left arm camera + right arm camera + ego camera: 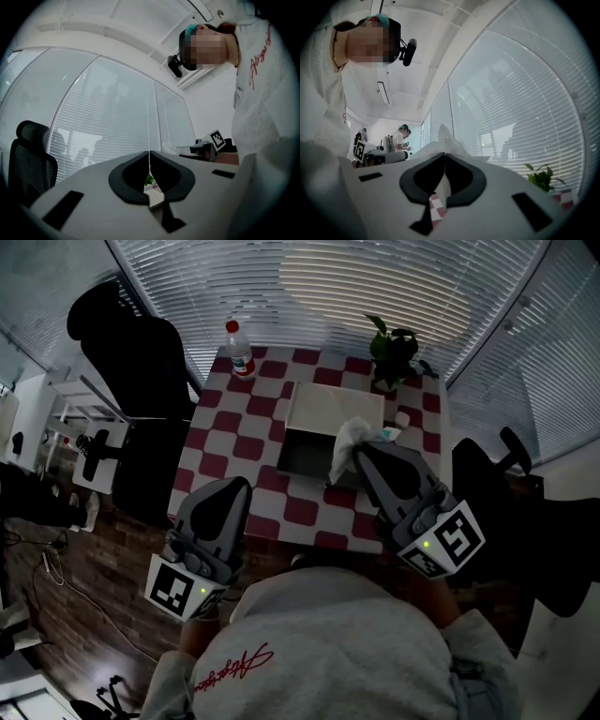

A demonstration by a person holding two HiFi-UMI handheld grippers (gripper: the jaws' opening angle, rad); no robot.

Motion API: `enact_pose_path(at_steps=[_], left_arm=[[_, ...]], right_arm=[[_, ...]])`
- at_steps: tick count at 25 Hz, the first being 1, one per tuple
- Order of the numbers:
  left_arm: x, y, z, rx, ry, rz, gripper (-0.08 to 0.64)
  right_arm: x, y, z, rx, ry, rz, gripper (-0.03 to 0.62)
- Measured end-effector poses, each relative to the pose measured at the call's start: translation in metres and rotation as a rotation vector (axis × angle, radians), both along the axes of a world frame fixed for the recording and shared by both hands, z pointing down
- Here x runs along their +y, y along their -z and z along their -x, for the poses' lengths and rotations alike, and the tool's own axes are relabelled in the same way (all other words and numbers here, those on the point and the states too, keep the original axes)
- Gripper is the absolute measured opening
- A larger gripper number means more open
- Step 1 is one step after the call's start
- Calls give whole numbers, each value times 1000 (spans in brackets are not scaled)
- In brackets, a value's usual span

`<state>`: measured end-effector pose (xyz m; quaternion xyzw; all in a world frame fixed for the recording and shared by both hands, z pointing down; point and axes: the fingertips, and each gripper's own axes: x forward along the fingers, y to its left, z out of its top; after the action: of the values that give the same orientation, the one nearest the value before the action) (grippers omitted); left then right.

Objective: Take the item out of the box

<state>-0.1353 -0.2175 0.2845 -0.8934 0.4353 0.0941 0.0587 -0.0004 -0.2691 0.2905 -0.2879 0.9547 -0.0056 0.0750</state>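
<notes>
Jaws of the right gripper (360, 450) were pinched on the crumpled white item (344, 452), which sat at their tips over the right wall of the open box (302, 456). The left gripper (236, 487), jaws pressed together on nothing, waited near the table's (302, 514) front edge, clear of the box. Lifting the item clear therefore looked like the right hand's job.

Table (216, 442) under a red-and-white checked cloth, open dark box (307, 456) near the middle, its pale lid (333, 409) flat just behind it, bottle (240, 350) (red cap) upright at far left, potted plant (392, 352) at far right
</notes>
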Motion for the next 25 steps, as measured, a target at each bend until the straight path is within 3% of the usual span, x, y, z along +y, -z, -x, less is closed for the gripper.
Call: enact_pose_path(at_steps=[18,25], left_arm=[[-4,-14,-42,-19,-138,34,18],[-9,-7,-58,-10,-190,8,17]], right_arm=[[18,-2,-56,12,-164,-4,15],[25,0,-74,9,-212,-7,15]])
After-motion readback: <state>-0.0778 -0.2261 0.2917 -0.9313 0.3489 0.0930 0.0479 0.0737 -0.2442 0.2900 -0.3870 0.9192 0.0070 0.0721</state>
